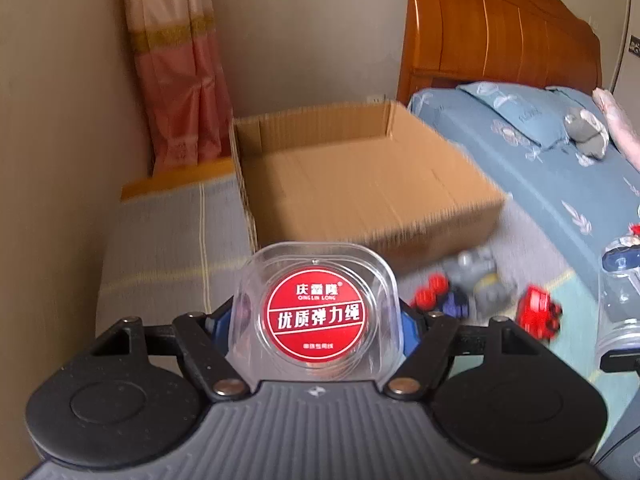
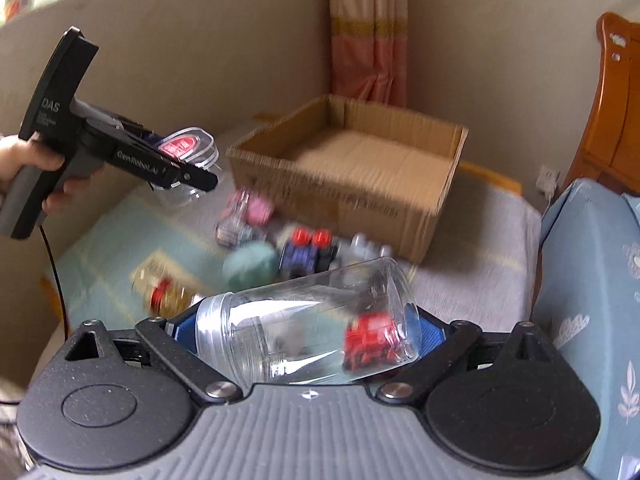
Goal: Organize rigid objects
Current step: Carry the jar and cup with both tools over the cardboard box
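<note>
**Two clear plastic pieces held above the bed, box waiting beyond**

Two things were gripped at once. From the left wrist, the left tongs (image 1: 316, 320) pinched a clear plastic lid (image 1: 318, 314) with a round red label, the blue pads pressing its left and right edges and the labelled face turned toward the camera. Beyond it, an open cardboard box (image 1: 360, 184) sat on the bed (image 1: 160, 248), apparently empty as far as the blur allowed. Small toy vehicles (image 1: 480, 292) lay to the right, just near of the box.

From the right wrist, the right tongs (image 2: 308, 332) clamped a clear plastic jar (image 2: 304, 328) lying on its side, mouth to the left. A red toy (image 2: 370, 340) showed through its right end; whether it sat inside or behind could not be told. The left tongs (image 2: 188, 172), in a person's hand (image 2: 24, 164), hung at far left with the lid above the bed. The box (image 2: 360, 196) stood farther off, a scatter of toys (image 2: 280, 240) between.

Both pieces looked light, stiff and slick. Thin walls would likely flex or crack if squeezed hard, so flat sides or the ribbed neck seemed the safest hold.
</note>
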### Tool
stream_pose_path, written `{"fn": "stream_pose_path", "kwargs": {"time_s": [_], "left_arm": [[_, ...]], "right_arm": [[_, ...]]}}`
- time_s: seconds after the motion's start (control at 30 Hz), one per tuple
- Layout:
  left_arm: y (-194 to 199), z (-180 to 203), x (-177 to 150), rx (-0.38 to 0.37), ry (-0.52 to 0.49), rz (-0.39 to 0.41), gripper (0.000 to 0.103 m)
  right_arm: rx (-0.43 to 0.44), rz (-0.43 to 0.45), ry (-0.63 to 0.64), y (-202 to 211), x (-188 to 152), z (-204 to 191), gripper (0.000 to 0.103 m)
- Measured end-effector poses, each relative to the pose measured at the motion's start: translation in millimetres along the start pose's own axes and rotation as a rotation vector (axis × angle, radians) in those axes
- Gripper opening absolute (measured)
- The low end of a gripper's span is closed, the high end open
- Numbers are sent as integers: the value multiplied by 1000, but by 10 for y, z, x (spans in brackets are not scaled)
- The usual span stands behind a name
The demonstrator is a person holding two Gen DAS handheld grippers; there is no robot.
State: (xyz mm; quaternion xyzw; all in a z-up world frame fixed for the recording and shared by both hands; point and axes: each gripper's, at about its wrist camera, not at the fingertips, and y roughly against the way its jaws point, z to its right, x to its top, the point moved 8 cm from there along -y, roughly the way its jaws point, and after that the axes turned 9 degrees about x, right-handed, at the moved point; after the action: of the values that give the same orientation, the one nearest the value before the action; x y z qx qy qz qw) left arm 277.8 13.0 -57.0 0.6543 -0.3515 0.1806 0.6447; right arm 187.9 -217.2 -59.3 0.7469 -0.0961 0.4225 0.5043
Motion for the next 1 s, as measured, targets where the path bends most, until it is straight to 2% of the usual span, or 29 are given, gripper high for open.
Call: {"fn": "stream_pose_path", "kwargs": {"time_s": [0.2,0.3,0.6,0.63,0.67,0.7,0.73,1.0], "left_arm": [[-229,15,474,29,-10,13,74],[-393,27,691,29,-13,27,74],[-928,67,1111,45,3,-14,74],[-977,66,1136,48,7,-13,74],[-1024,67,1159,51,11,-15,79],[-1062,52,1173,52,15,-18,88],[-1082,34,1181,60,25,-16,91],[-829,-50,987,56,16,5,95]], "right_arm": [[-2,77,12,-86,427,117,99],[0,76,-13,-195,598,219,99],[-34,103,-39,-377,934,491,99],[-39,105,-47,-392,963,523,99],[-43,107,-55,-399,976,547,99],[-43,107,-61,-420,997,567,99],[-43,106,-68,-434,1013,587,99],[-77,93,-86,-545,1073,643,99]]}}
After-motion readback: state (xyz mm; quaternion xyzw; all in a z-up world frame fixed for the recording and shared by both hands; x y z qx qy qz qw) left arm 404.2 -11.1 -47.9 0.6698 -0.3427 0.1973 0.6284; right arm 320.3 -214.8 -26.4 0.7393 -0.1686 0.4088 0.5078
